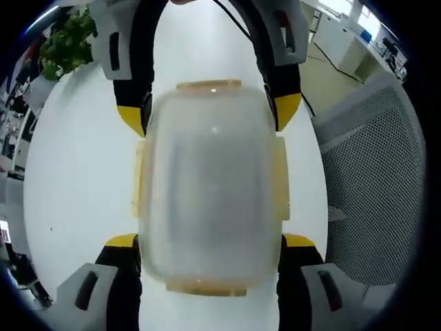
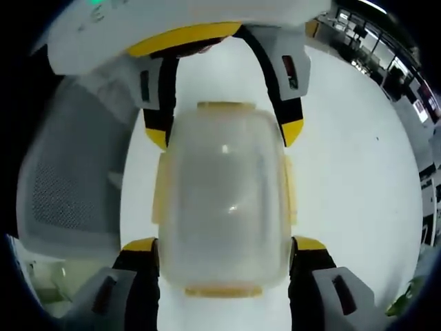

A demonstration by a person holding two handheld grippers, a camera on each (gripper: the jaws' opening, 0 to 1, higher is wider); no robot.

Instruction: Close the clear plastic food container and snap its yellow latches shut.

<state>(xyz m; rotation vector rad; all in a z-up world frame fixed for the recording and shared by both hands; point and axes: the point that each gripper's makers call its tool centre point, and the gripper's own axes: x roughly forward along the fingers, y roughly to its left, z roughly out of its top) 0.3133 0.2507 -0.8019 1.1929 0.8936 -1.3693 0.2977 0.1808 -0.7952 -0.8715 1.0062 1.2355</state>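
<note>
At the centre of both frames, the left gripper (image 1: 210,243) and right gripper (image 2: 224,248) each clamp the container (image 1: 210,186) from opposite ends above the white table (image 1: 83,179).

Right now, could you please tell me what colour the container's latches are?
The latches are yellow, against the clear container; best seen in the right gripper view.

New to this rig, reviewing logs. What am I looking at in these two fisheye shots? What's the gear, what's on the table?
No robot arm: a person holds two handheld grippers, each with a forward-looking camera. In the left gripper view, the left gripper rises from the bottom; the right gripper faces it from the top. The right gripper view mirrors this. Between them on the white table sits the clear plastic container, lid on, with yellow latches along its edges. Both grippers' jaws flank its ends; contact is unclear. Beside the table: a mesh chair and a plant.
</note>
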